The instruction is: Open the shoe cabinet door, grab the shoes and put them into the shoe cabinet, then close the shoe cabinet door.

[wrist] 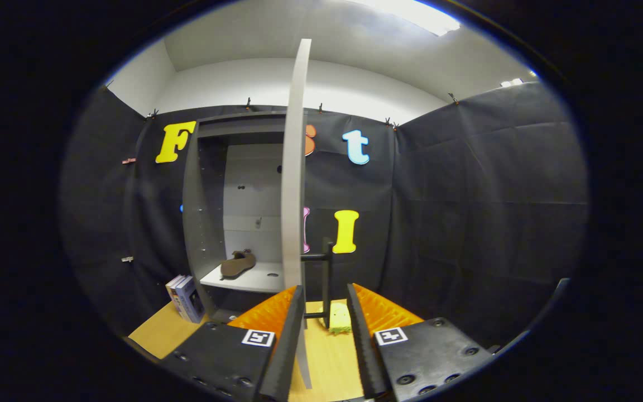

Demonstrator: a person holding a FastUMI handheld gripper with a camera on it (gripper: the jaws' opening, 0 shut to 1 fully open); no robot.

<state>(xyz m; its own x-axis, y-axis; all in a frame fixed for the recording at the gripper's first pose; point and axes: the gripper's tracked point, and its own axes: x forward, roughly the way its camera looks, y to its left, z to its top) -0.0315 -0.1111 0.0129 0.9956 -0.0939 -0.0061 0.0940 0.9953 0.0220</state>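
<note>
Brown shoe (238,263) on cabinet shelf (254,279)

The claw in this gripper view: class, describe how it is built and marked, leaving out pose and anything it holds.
The claw has two long fingers with ridged, toothed inner faces. Each finger is backed by a flat black plate fixed with round screws. Each plate carries a small square black-and-white marker near its front. No cables are visible.

Cabinet door (293,184): smooth matt board, painted look.
Door handle (326,279): matt bar, dark.
Shoe (238,263): soft matt suede-like.
Floor (327,357): smooth wood-look.
Sponge (339,319): porous foam.
Gripper (324,312) fingers: ridged pads, spread apart.
</note>
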